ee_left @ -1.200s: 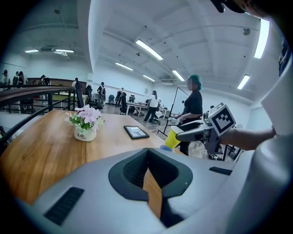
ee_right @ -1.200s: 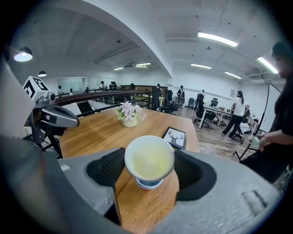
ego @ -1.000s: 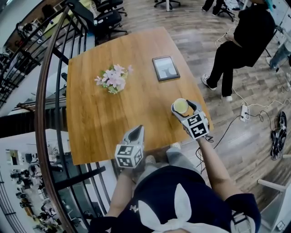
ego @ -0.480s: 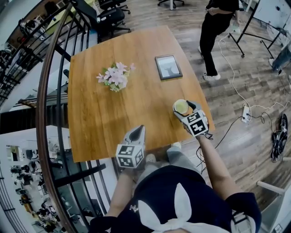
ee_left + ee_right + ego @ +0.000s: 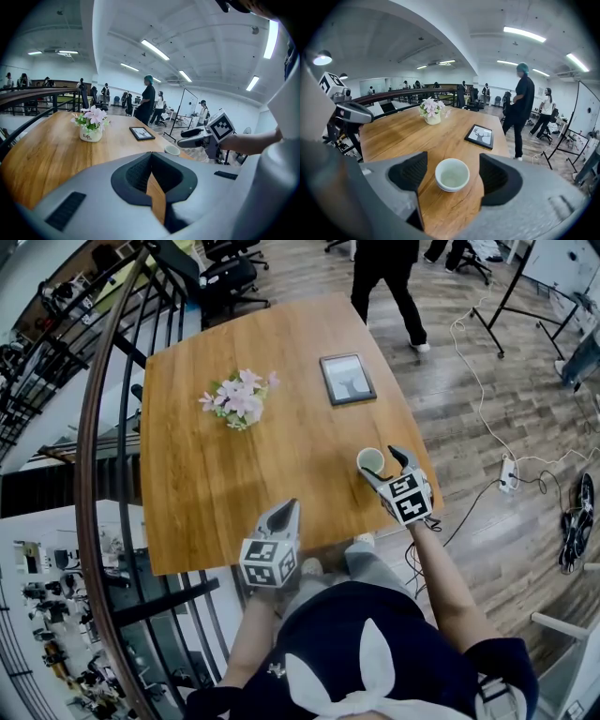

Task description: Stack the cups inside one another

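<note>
A single white cup [image 5: 452,174] stands upright on the wooden table [image 5: 234,474] near its front right edge; I cannot tell whether another cup sits inside it. My right gripper [image 5: 453,165] is open, with its dark pads [image 5: 412,172] either side of the cup and apart from it. In the head view the same cup [image 5: 371,461] sits just ahead of the right gripper [image 5: 383,469]. My left gripper [image 5: 284,510] hovers at the table's front edge, shut and with nothing in it. From the left gripper view the cup [image 5: 172,150] lies off to the right.
A small pot of pink flowers [image 5: 236,399] stands at the middle left of the table and a framed picture [image 5: 347,379] lies flat at the far right. A stair railing [image 5: 112,427] runs along the left. A person [image 5: 382,277] walks beyond the far edge.
My right gripper has opened and let go of the cup, which now stands on the table. The left gripper has not moved. A person in black has walked across behind the table.
</note>
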Demonstrator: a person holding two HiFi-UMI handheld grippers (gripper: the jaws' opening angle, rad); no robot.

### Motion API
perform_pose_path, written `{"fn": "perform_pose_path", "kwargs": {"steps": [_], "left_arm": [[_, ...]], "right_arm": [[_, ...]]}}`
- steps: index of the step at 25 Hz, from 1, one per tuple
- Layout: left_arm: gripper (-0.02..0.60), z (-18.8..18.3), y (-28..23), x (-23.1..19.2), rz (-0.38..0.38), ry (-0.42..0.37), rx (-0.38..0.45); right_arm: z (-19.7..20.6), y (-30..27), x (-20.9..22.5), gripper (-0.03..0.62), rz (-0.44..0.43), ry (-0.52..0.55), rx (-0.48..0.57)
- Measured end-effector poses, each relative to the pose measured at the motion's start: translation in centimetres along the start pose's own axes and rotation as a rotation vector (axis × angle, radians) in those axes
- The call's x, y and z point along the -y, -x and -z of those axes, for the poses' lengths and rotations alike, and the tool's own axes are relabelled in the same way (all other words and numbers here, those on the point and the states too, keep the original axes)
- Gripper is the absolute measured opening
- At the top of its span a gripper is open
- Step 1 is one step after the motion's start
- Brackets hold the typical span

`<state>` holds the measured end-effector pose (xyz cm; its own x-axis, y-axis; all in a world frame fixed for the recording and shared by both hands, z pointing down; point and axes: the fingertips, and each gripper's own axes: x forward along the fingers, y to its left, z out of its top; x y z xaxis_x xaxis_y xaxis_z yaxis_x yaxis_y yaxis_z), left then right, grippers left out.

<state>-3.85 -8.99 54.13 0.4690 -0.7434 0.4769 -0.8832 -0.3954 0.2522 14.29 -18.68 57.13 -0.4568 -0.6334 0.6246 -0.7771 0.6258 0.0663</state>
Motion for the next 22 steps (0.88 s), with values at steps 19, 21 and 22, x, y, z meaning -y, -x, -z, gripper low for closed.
{"fn": "perform_pose_path", "kwargs": {"steps": [19,21,22], "left_arm": [[0.017,-0.5,0.1,0.8,0.031,-0.017,0.023],[0.017,-0.4,0.0,0.9,0.035,-0.016,0.023],[0.017,-0.3,0.1,1.0,0.037,-0.017,0.022]], "right_arm": [[-1.1,4.7,0.1,-0.002,0.047,-0.060,0.135],[-0.6,4.8,-1.0,-0.002,0.015,-0.068,0.126],[-0.3,4.9,-1.5,-0.002,0.002,-0.068,0.121]]}}
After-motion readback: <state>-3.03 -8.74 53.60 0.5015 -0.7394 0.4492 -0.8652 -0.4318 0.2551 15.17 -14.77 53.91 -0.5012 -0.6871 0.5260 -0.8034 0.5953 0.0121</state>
